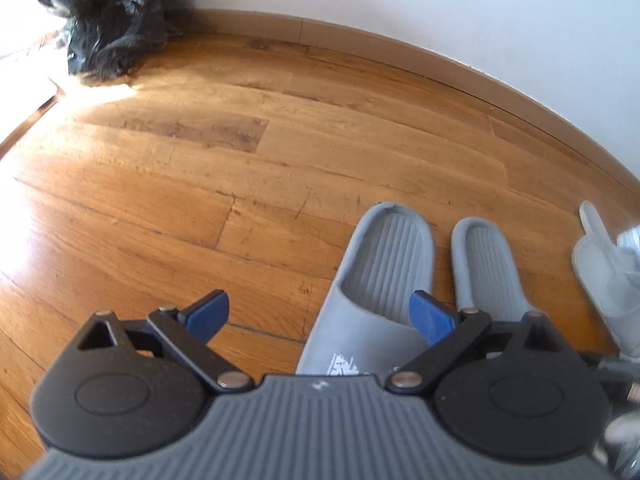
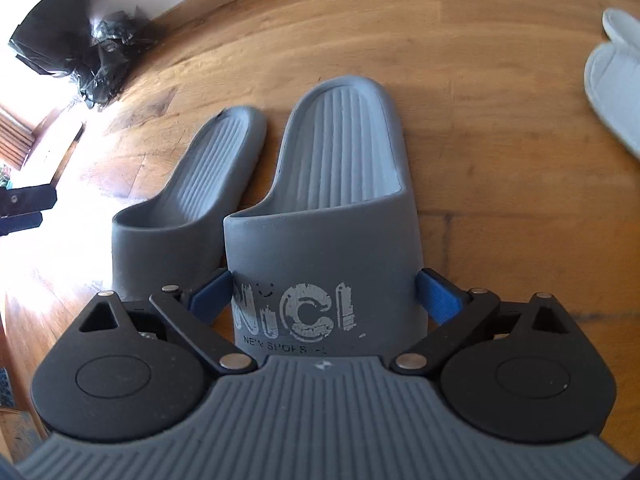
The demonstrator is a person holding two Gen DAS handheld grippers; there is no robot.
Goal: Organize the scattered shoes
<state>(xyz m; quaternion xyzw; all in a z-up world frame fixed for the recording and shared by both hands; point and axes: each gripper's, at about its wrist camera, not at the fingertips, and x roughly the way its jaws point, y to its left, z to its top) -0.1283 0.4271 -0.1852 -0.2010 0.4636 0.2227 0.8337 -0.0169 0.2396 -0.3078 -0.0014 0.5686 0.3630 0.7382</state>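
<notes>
Two grey rubber slides lie side by side on the wooden floor, heels pointing toward the wall. In the right wrist view the right slide, with a worn white logo, sits between the blue pads of my right gripper, which is open around its strap; the left slide lies just beside it. In the left wrist view my left gripper is open above the left slide, touching nothing; the other slide is to its right. A white slipper lies apart at the right and also shows in the left wrist view.
A black plastic bag sits by the white wall and wooden baseboard at the far left. It also shows in the right wrist view. Bright sunlight falls on the floor at the left. Part of the other gripper shows at the left edge.
</notes>
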